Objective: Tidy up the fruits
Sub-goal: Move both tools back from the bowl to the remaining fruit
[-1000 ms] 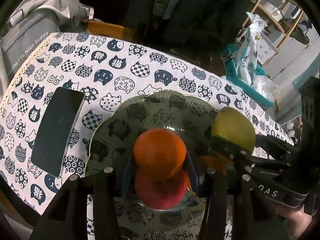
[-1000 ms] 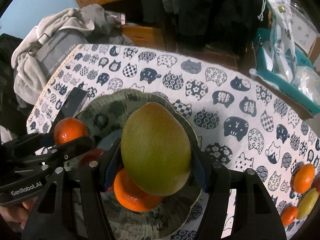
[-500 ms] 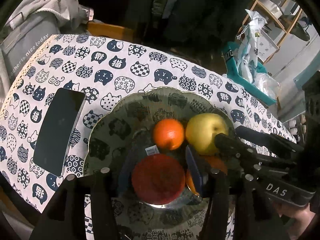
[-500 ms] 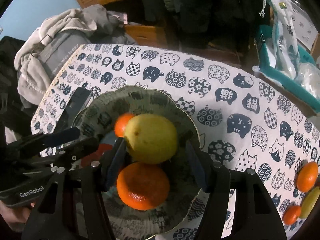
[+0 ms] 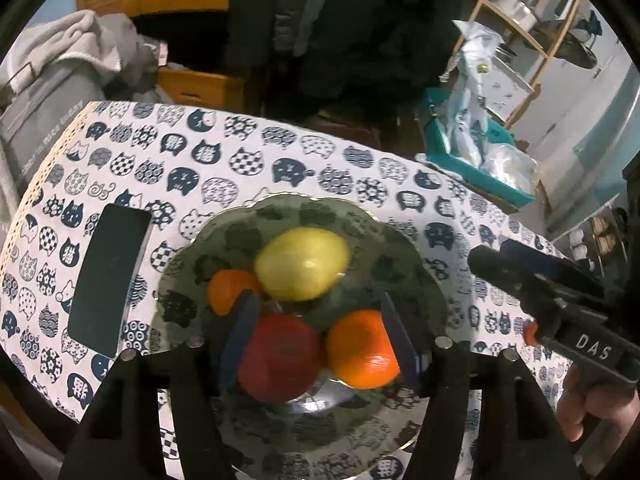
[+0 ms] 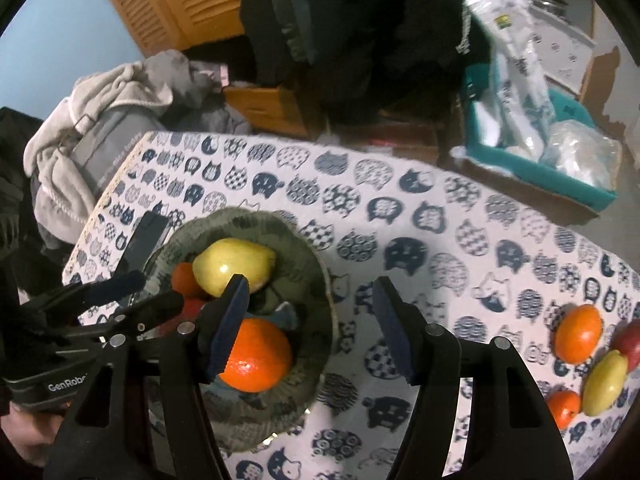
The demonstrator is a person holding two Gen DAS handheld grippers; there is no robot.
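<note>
Fruit (image 5: 302, 268) sits gathered in the glass bowl (image 5: 304, 200) beneath the left gripper's (image 5: 319, 304) just-opening, empty jaws; the right gripper (image 6: 311, 282), spread and empty, has loose fruits (image 6: 578, 332) to its right.

Bench cloth (image 5: 248, 160) was white with navy cat-head prints. Plate (image 5: 404, 248) was dark green-grey glass, cat pattern showing through. On it: yellow-green fruit (image 5: 302, 268), two orange tangerines (image 5: 362, 350) (image 5: 228, 290), one red fruit (image 5: 280, 356). Phone (image 5: 110, 280) was black. Off-plate fruits (image 6: 578, 332) were orange, yellow, red. Both hand-held grippers were black with blue pads (image 6: 232, 320).
</note>
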